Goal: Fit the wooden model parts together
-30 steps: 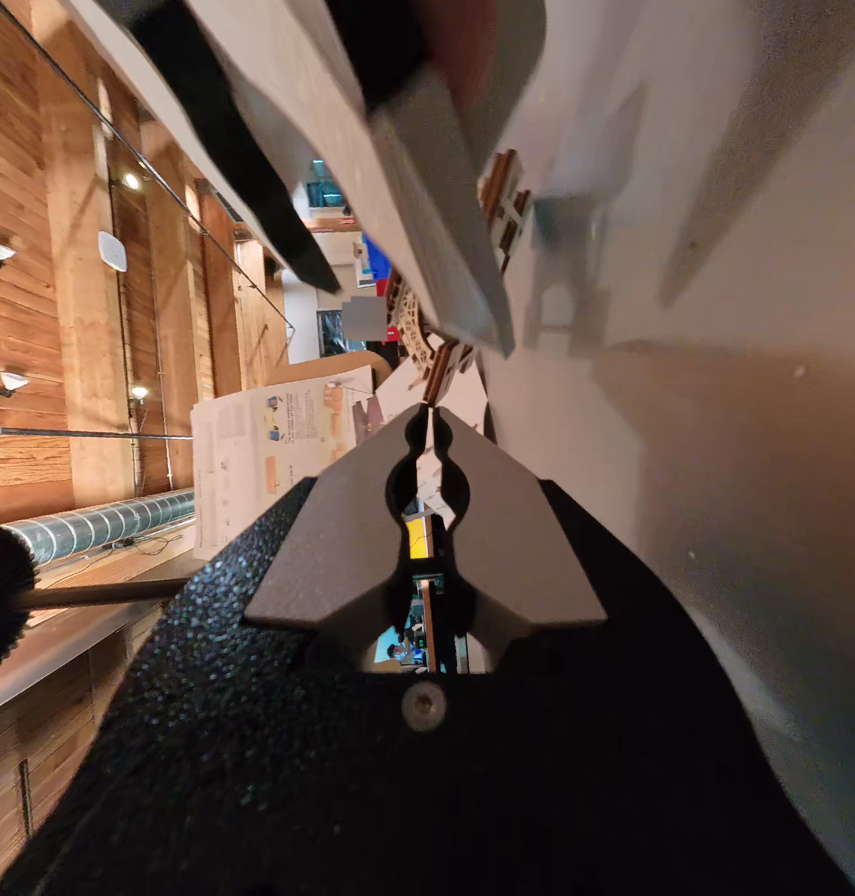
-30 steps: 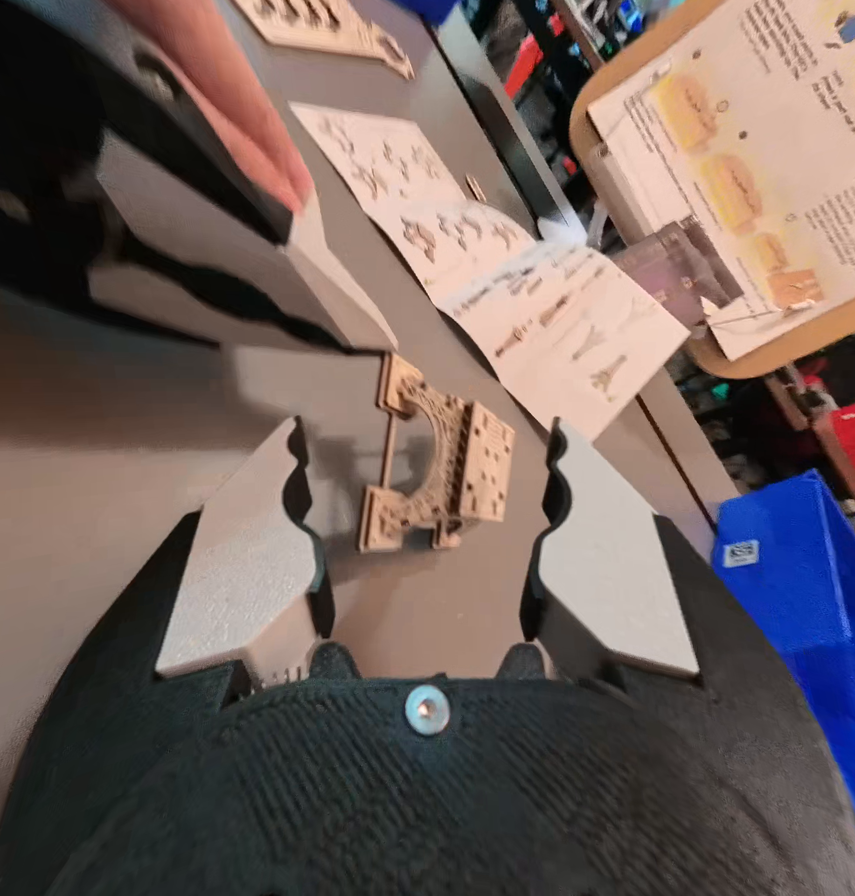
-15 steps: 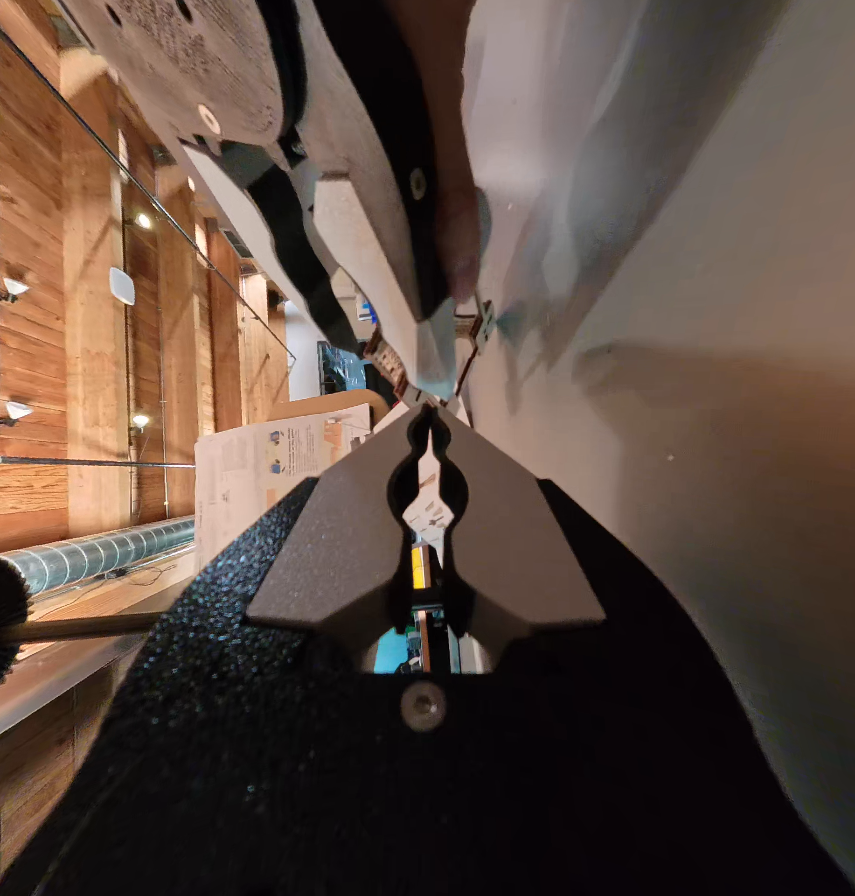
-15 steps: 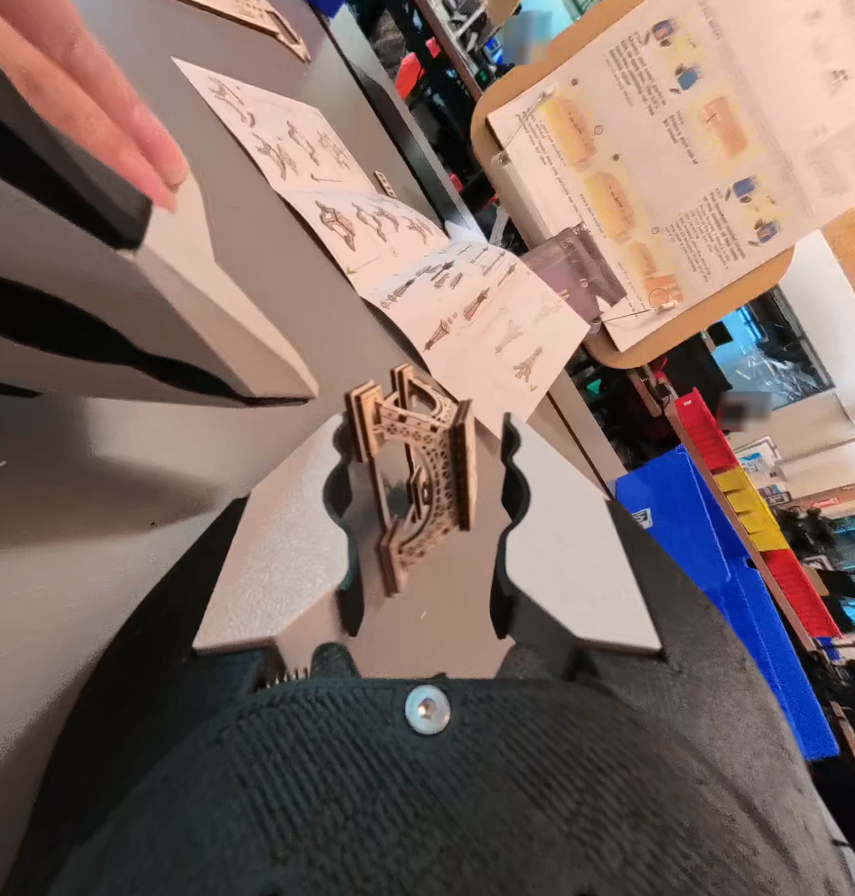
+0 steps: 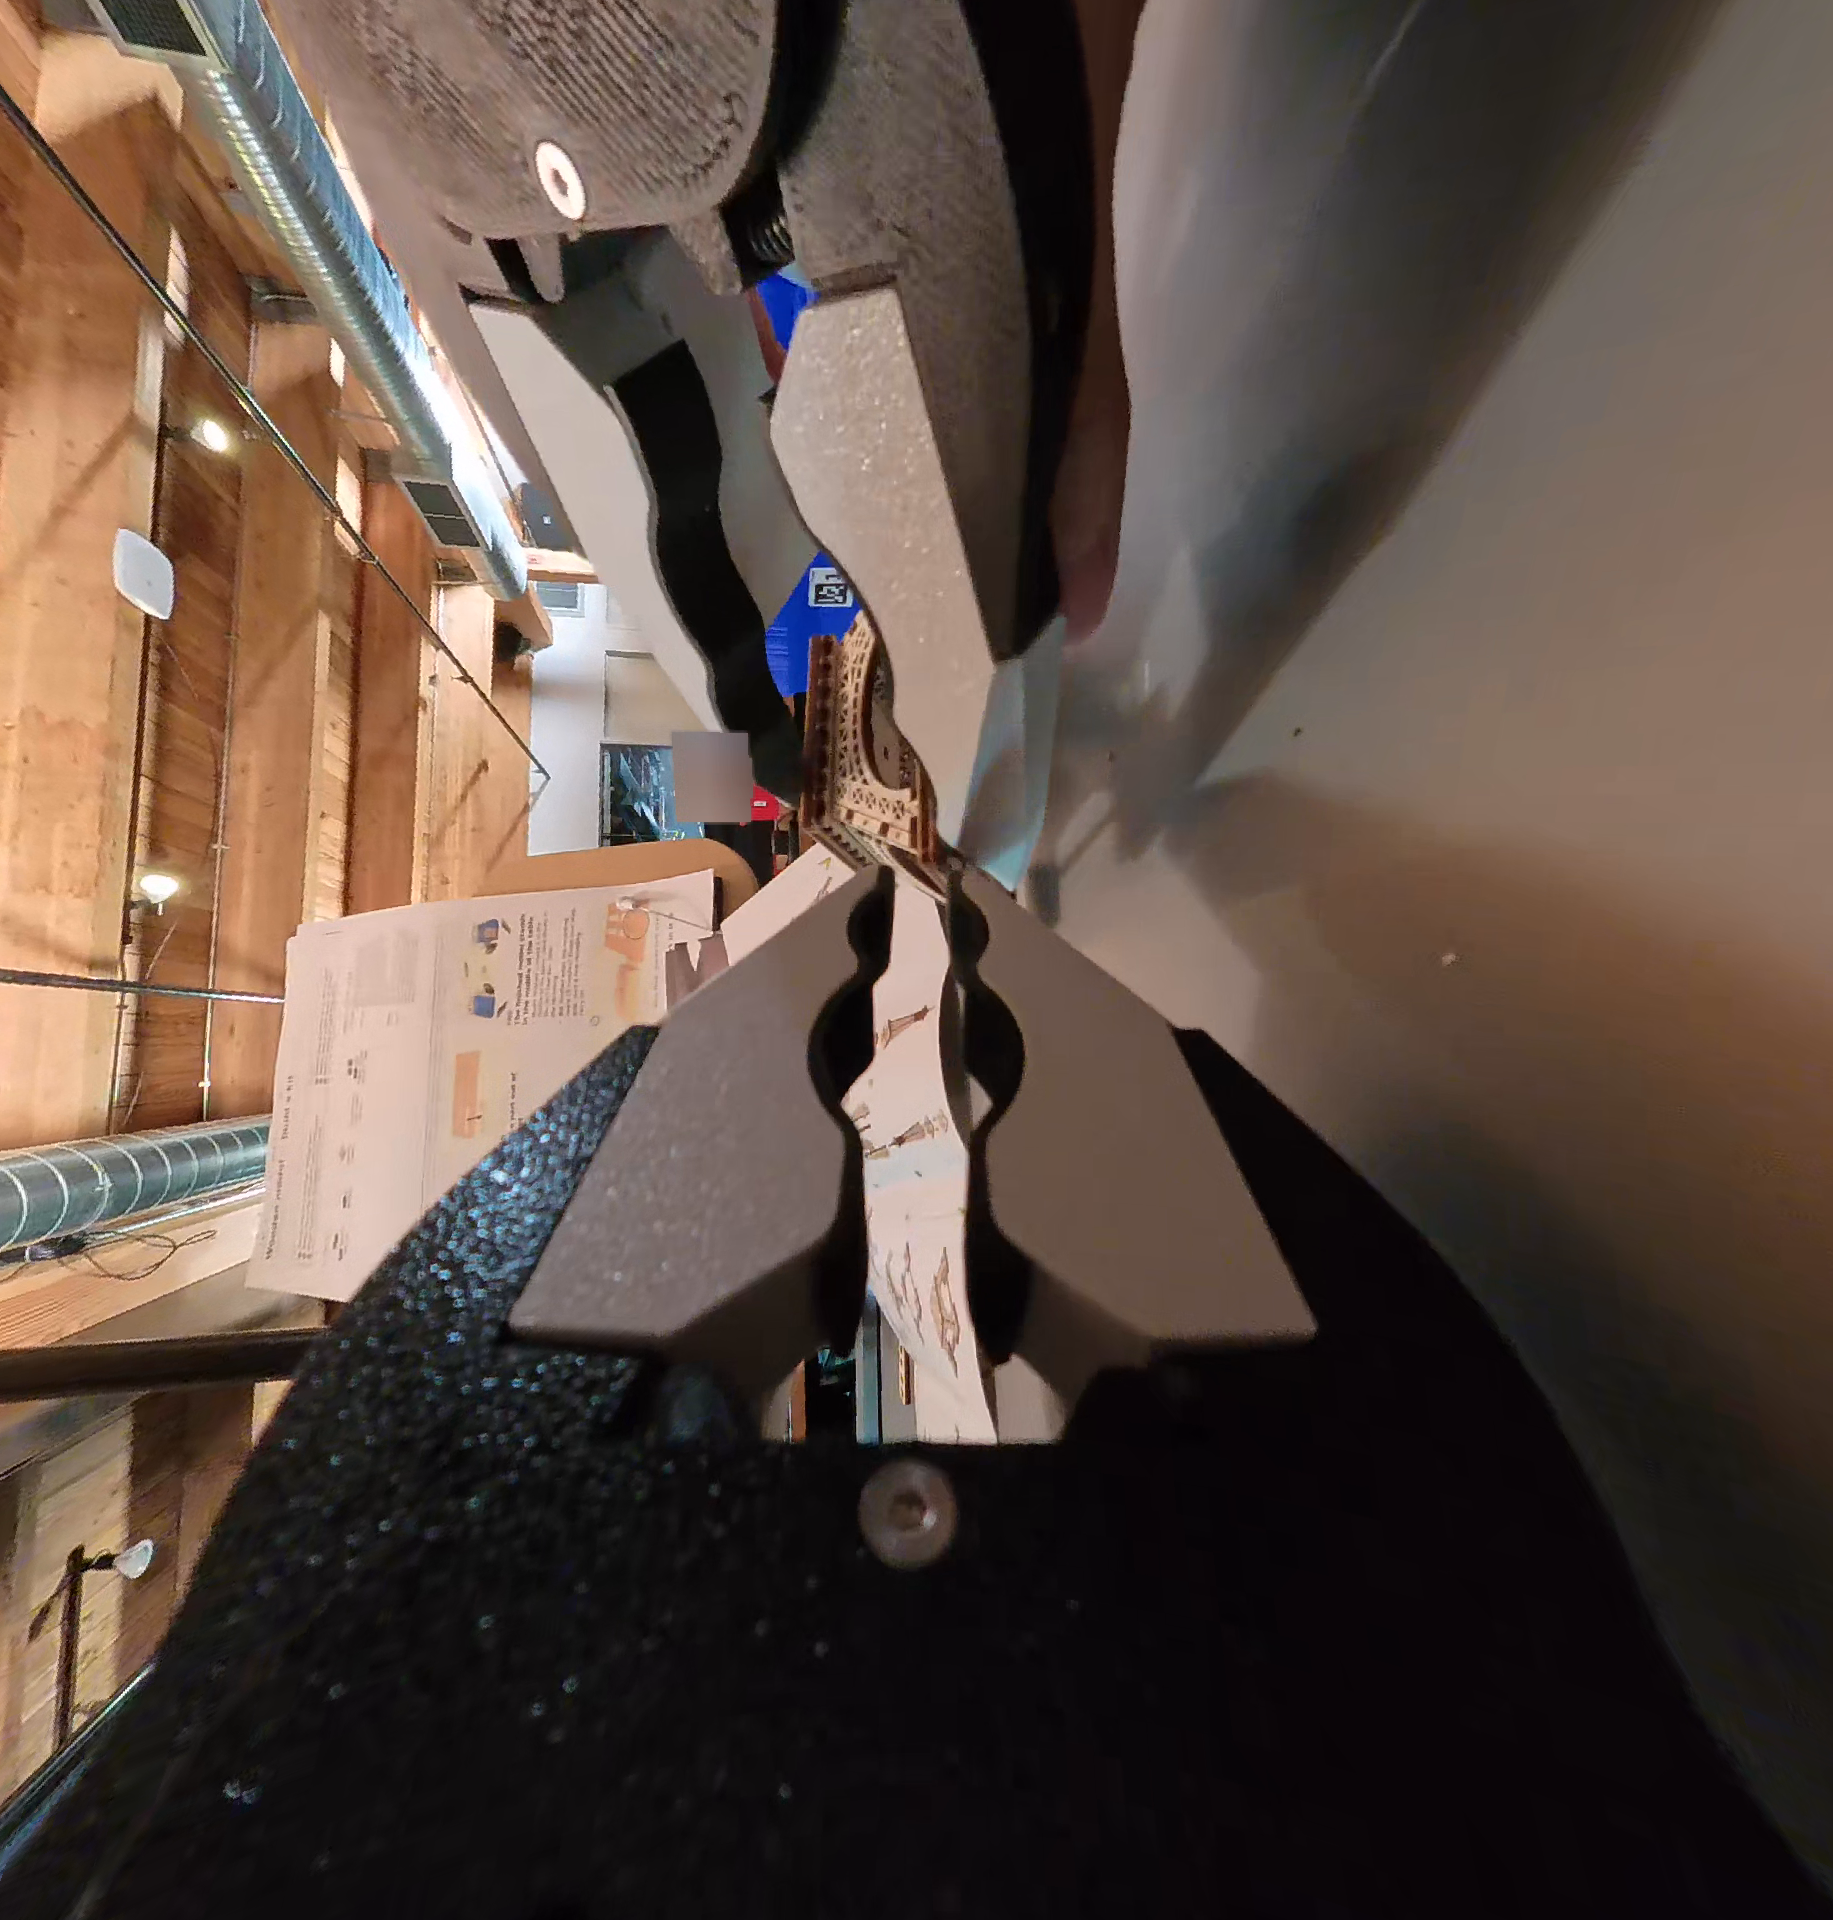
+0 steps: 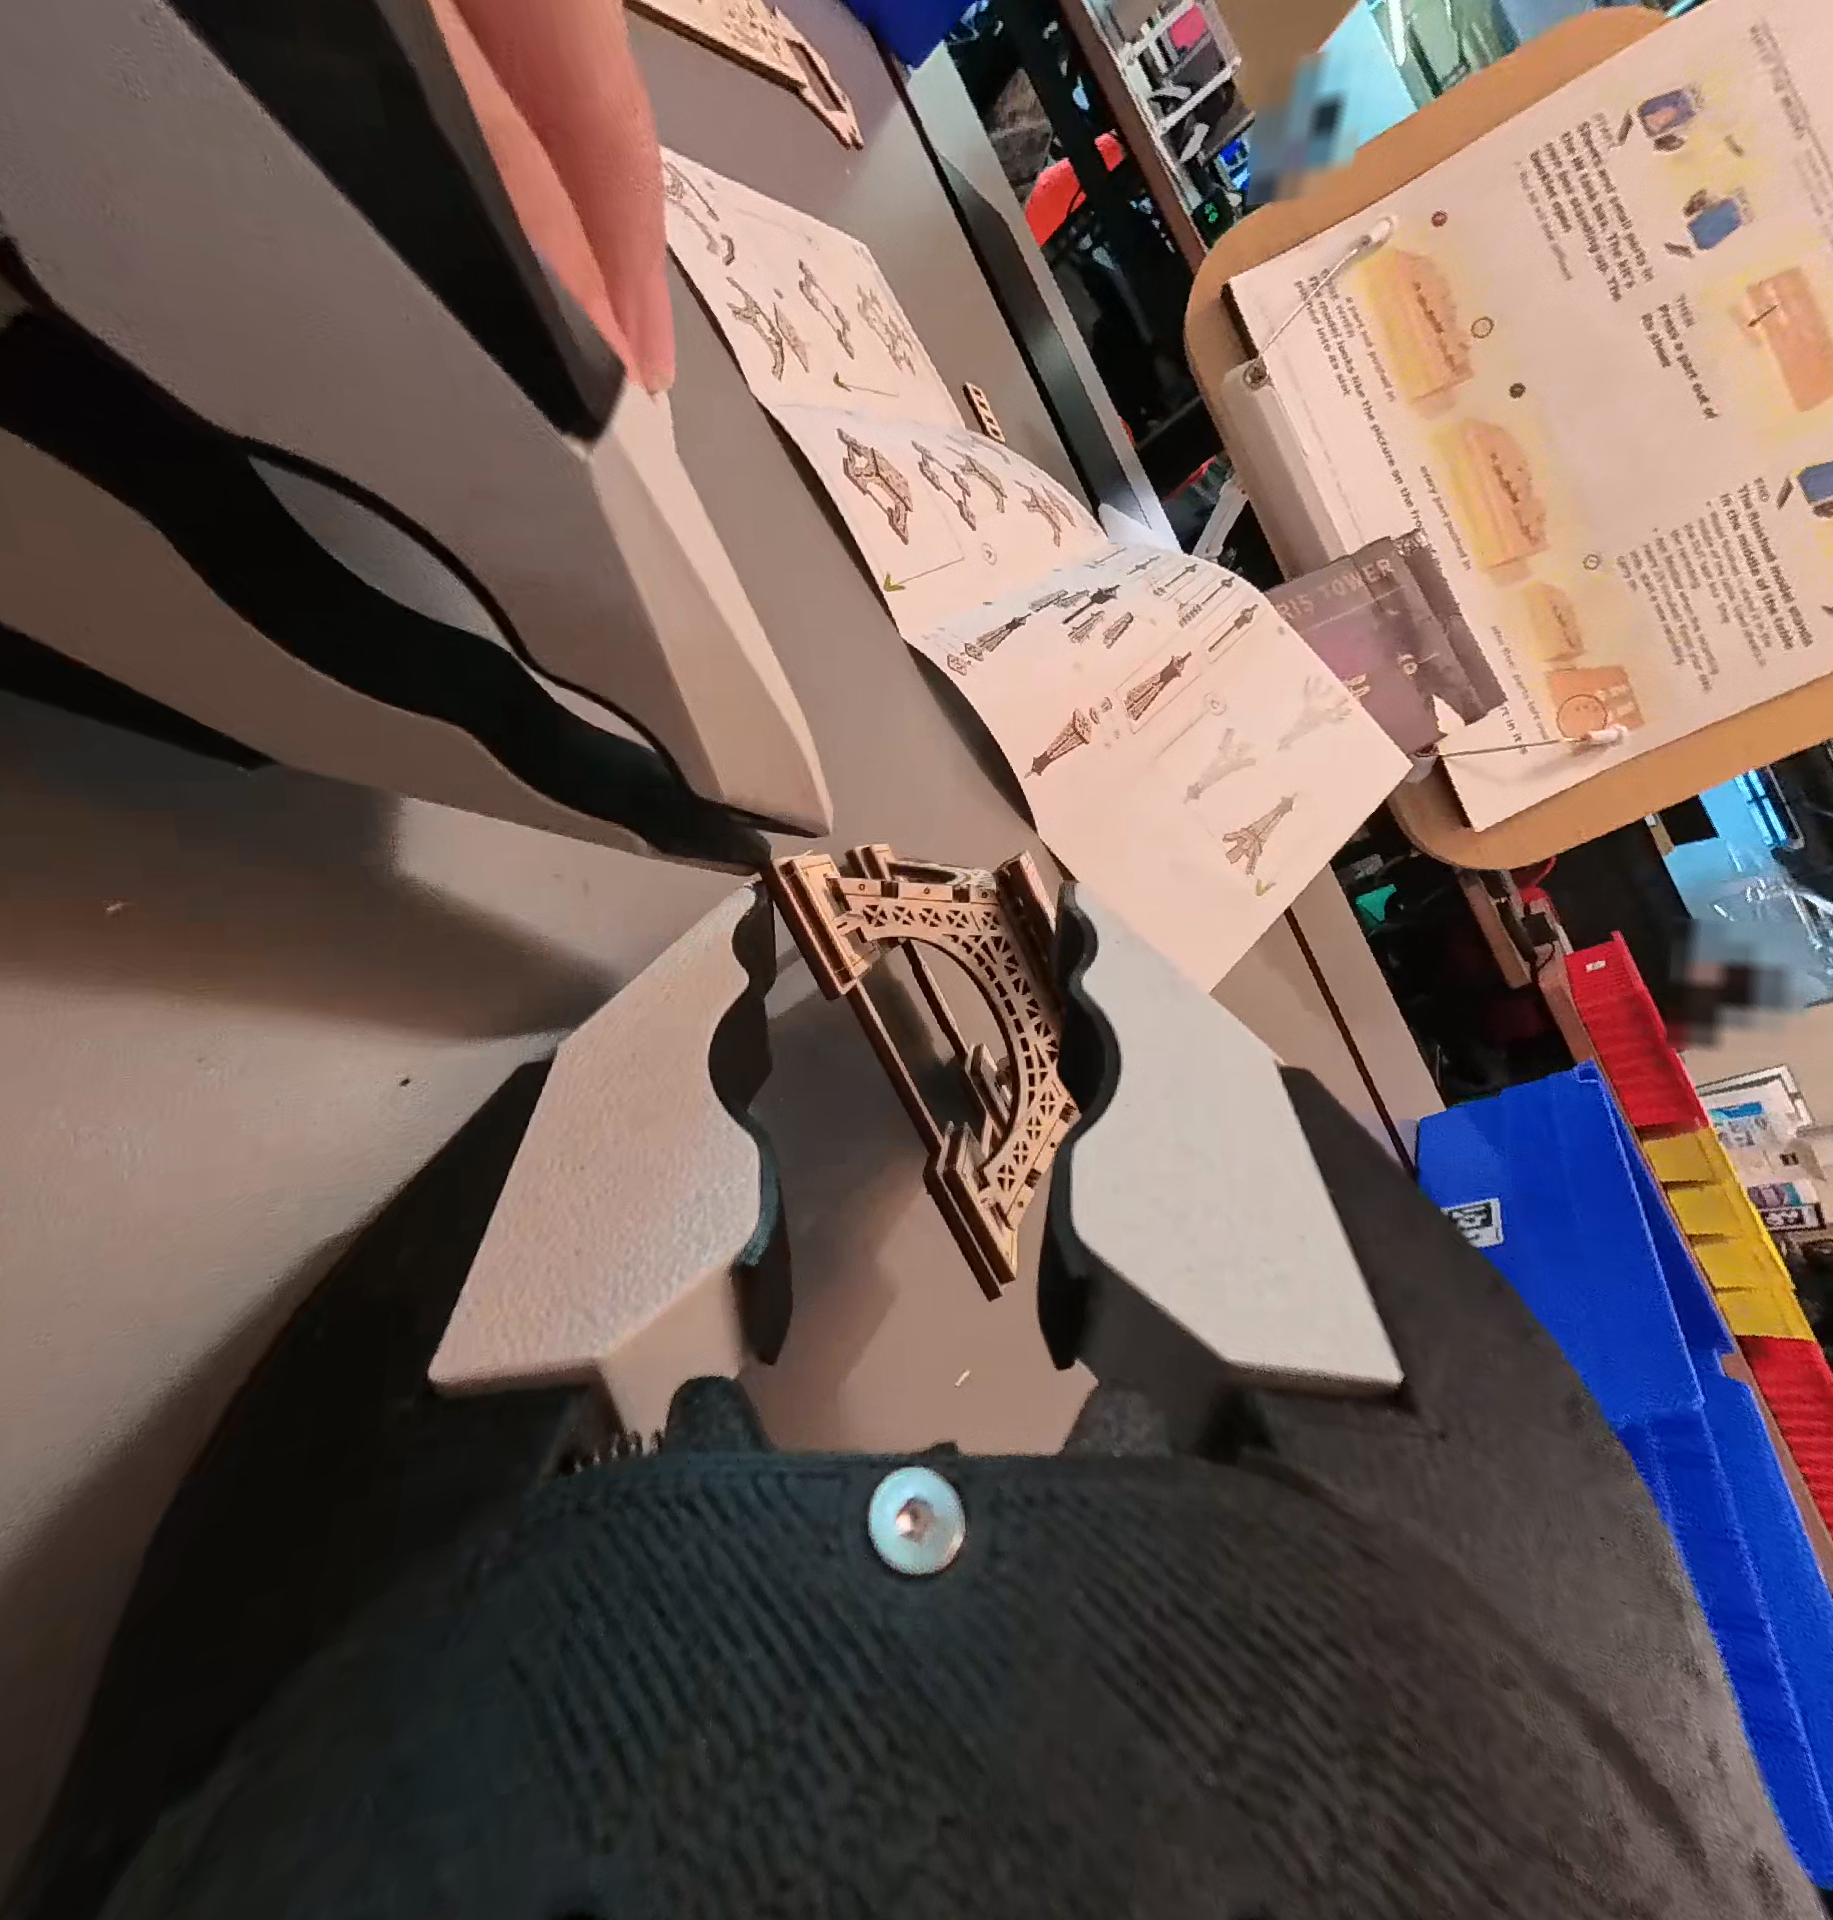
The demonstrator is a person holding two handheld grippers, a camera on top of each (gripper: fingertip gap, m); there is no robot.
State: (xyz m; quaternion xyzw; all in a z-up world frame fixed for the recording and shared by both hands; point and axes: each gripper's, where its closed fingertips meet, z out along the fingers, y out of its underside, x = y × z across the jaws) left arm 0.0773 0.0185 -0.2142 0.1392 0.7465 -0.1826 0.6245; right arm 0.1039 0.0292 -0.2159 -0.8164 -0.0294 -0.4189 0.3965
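The wooden model (image 6: 953, 1018) is a lattice arch piece, part of a tower base. My right gripper (image 6: 912, 904) is shut on it and holds it tilted above the grey table (image 6: 268, 1039). My left gripper (image 5: 917, 878) is open by a narrow gap. Its tips touch the model's upper left corner, and I cannot tell whether they grip it. The left gripper also shows in the right wrist view (image 6: 777, 836), coming in from the upper left. In the left wrist view the model (image 5: 870, 748) sits between the right gripper's fingers (image 5: 891, 468).
A folded instruction sheet (image 6: 1047, 623) lies on the table beyond the model, with a small loose wooden piece (image 6: 985, 410) beside it. A clipboard with a printed page (image 6: 1566, 416) stands at the table's right edge. Blue bins (image 6: 1618, 1351) are at the right. A wooden part sheet (image 6: 777, 52) lies far back. Left and right tips are no more than a few centimetres apart.
My right gripper closed on the model, lifted it off the table and brought it up to the left gripper. The left gripper's tips went from touching to slightly apart.
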